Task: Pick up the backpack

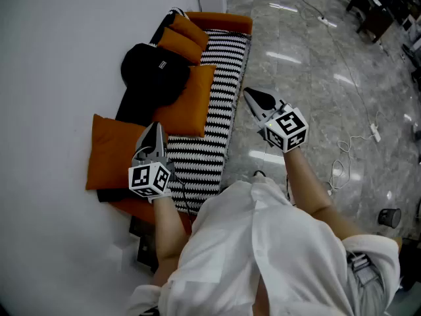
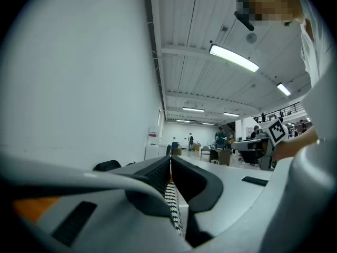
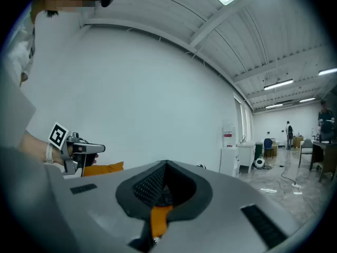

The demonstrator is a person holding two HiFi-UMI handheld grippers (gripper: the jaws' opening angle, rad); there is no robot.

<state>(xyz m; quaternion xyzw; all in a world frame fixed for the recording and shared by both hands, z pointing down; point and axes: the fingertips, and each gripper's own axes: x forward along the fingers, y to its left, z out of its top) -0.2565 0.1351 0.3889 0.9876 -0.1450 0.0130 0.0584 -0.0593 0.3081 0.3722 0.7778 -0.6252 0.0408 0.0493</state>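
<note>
A black backpack (image 1: pixel 154 76) lies on the back of an orange sofa (image 1: pixel 220 21), among orange cushions (image 1: pixel 189 101); its top (image 2: pixel 107 165) peeks over the jaws in the left gripper view. My left gripper (image 1: pixel 155 128) hovers shut and empty over the striped seat cover (image 1: pixel 217 97), nearer to me than the backpack. My right gripper (image 1: pixel 250 94) is shut and empty too, held over the sofa's right edge and the floor. The left gripper (image 3: pixel 97 148) also shows in the right gripper view, the right gripper's marker cube (image 2: pixel 276 130) in the left one.
A white wall (image 1: pixel 59 64) runs along the sofa's left side. A glossy marble floor (image 1: pixel 316 84) lies to the right, with white cables (image 1: pixel 355 140) on it and a small dark bin (image 1: pixel 389 216). Desks and people stand far off in the hall (image 2: pixel 231 144).
</note>
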